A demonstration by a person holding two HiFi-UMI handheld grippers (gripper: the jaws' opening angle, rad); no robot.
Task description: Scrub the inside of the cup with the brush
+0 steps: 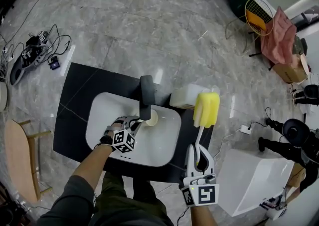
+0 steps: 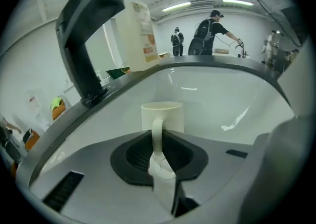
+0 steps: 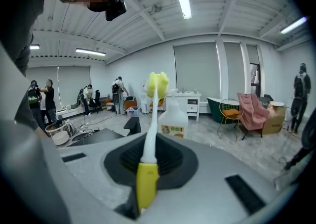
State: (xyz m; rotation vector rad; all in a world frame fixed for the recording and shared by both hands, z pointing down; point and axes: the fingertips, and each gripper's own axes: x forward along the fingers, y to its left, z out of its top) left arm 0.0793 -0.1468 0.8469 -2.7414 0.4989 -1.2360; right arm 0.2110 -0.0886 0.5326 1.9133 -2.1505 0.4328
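A cream cup (image 1: 150, 117) sits low in the white sink (image 1: 167, 142), under the dark faucet (image 1: 146, 96). My left gripper (image 1: 135, 124) is shut on the cup's handle (image 2: 157, 139), and the cup (image 2: 163, 115) stands upright ahead of the jaws. My right gripper (image 1: 198, 159) is shut on the brush handle (image 3: 146, 181), to the right of the sink. The brush (image 1: 206, 110) has a yellow sponge head and a white stem, and it points up and away from me. In the right gripper view the sponge head (image 3: 157, 83) stands high above the jaws.
A white soap bottle (image 1: 185, 96) lies on the dark counter (image 1: 77, 100) behind the sink, near the faucet (image 2: 81, 50). A white box (image 1: 251, 177) stands at the right on the floor. Cables and gear lie on the floor at the left. People stand far off.
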